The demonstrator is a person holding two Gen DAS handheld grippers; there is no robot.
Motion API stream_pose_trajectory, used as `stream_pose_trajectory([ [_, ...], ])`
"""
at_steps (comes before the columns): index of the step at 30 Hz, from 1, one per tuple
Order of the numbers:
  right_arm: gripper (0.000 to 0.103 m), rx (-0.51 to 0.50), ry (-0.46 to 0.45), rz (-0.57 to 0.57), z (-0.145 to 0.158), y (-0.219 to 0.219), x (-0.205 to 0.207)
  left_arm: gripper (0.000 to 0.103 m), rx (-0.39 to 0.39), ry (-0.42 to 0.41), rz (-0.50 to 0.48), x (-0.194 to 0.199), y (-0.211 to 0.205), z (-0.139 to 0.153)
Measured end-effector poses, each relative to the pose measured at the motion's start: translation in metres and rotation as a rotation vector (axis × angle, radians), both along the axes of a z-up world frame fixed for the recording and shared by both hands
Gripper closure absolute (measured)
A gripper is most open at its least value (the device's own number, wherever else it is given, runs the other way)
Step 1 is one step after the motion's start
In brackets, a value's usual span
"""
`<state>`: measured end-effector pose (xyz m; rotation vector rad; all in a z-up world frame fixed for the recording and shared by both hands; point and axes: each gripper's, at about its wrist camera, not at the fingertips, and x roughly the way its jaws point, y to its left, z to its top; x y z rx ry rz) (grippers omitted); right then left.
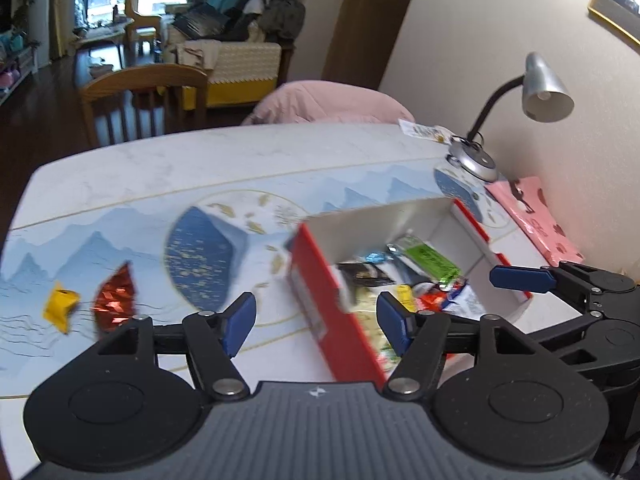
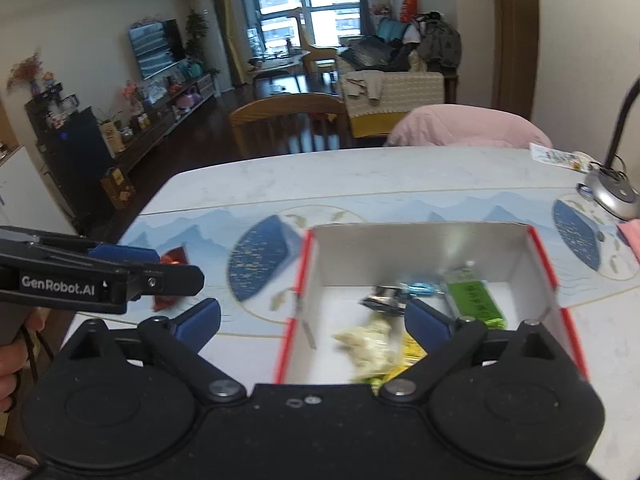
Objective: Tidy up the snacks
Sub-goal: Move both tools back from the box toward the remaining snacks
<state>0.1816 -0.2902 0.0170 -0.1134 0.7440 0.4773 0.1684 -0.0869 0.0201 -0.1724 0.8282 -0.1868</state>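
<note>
Left wrist view: the left tool (image 1: 316, 322) gapes wide, blue ribbed pads empty, above the red-sided cardboard box (image 1: 320, 276) of crinkly snack wrappers. Left on the glossy patterned counter (image 1: 160, 168) lie a red foil candy (image 1: 115, 300) and a yellow one (image 1: 61, 306). The right tool (image 2: 312, 320) also spreads wide, empty, over the box.

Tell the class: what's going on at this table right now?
A person holds a hand-held gripper in each hand over a table. Both the left hand-held gripper and the right hand-held gripper are open and empty. A red box already holds several snacks, including a green packet. A red candy and a yellow candy lie outside it.
</note>
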Motion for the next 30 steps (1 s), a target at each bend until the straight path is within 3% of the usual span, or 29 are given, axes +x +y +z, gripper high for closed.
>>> stream_pose_trajectory([
  [16, 0.000, -0.010, 0.011, -0.007, -0.026, 0.113, -0.009, 0.024, 0.034, -0.082, 0.135, -0.037, 0.128, -0.014],
  [30, 0.000, -0.029, 0.121, 0.041, -0.060, 0.193, 0.012, 0.024, 0.095, -0.003, 0.191, -0.021, 0.219, -0.065],
])
